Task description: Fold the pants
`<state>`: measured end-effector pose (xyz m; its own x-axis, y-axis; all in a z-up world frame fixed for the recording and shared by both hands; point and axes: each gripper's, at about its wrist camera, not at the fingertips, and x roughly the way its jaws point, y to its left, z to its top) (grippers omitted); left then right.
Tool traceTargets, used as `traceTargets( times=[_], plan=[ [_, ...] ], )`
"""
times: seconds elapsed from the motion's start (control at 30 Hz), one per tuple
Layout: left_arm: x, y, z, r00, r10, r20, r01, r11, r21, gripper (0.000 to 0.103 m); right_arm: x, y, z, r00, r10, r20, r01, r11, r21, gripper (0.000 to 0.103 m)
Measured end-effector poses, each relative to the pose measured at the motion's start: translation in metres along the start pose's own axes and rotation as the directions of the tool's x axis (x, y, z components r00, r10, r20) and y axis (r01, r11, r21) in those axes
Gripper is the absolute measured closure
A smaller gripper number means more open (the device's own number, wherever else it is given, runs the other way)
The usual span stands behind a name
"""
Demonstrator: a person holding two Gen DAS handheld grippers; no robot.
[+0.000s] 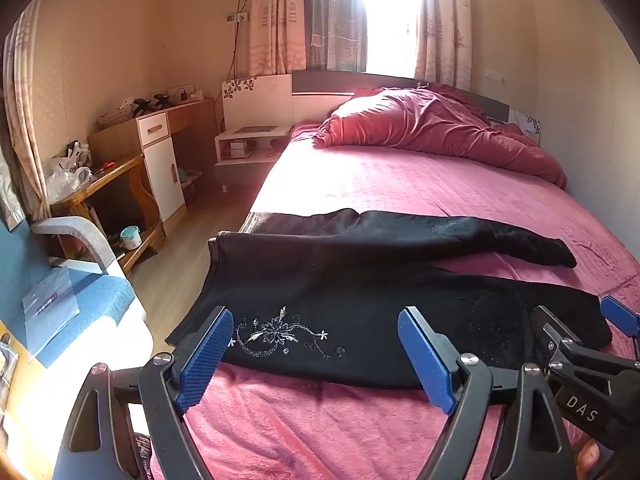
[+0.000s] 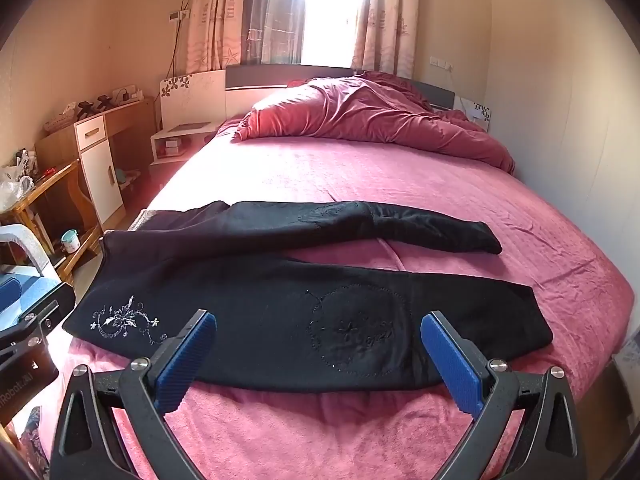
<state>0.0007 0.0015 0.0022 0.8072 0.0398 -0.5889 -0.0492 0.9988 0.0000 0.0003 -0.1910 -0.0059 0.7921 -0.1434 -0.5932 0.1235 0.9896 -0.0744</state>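
Note:
Black pants lie spread flat across the pink bed, waistband at the left edge, both legs running right. A white flower embroidery marks the near hip. My left gripper hovers open over the near edge of the hip part, nothing between its blue pads. My right gripper hangs open above the near leg's stitched circle, also holding nothing. The right gripper's tip shows at the right of the left wrist view.
A crumpled red quilt lies at the head of the bed. Left of the bed are wooden floor, a white nightstand, a desk with a white cabinet, a wooden side table and a blue chair. A wall flanks the right side.

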Motion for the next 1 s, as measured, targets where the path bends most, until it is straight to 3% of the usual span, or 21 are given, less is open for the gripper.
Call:
traceTargets(
  times=[1.0],
  plan=[
    [0.0069, 0.0002, -0.0089, 0.999, 0.004, -0.032, -0.004, 1.000, 0.001, 0.016, 0.0084, -0.0027, -0.0057, 0.999, -0.002, -0.038, 0.002, 1.000, 0.010, 0.000]
  ],
)
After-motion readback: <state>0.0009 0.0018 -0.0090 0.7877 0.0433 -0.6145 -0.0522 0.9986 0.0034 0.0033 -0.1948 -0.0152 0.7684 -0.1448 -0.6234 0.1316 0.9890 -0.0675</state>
